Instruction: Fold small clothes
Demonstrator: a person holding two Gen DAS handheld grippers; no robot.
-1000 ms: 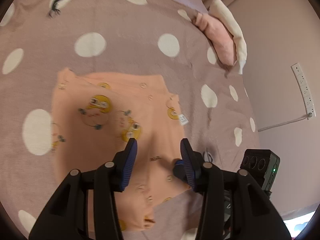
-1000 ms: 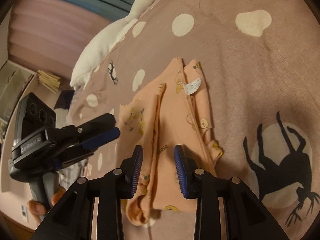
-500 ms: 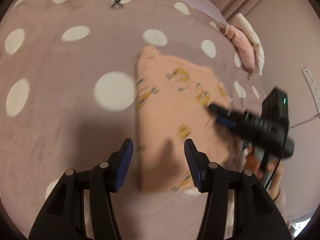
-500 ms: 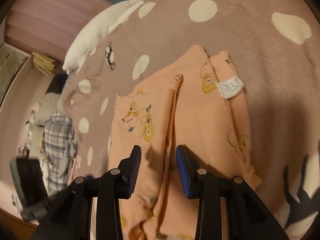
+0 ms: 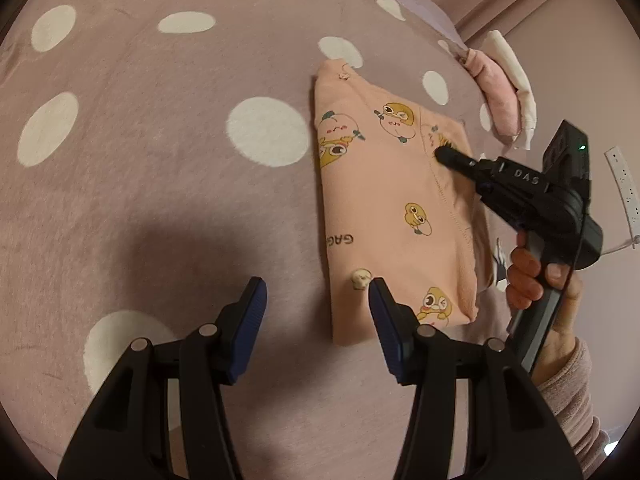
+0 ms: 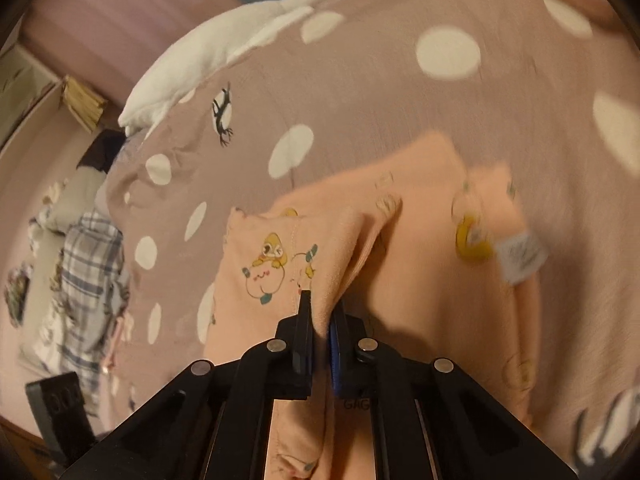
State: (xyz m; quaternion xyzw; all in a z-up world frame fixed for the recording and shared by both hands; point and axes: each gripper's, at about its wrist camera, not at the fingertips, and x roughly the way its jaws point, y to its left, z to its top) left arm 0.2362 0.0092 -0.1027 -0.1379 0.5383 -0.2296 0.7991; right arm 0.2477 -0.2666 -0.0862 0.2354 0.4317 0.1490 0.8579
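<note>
Right gripper (image 6: 319, 334) fingers were pinched on a raised fold of the peach garment (image 6: 408, 280), low centre of the right wrist frame. Left gripper (image 5: 316, 320) fingers were spread wide, holding nothing, hovering at the garment's near left corner, lower centre of the left wrist frame. Garment (image 5: 384, 208) lay folded on the polka-dot bedspread (image 5: 160, 160), right of centre. Plush goose (image 6: 224, 52) sat upper left.
</note>
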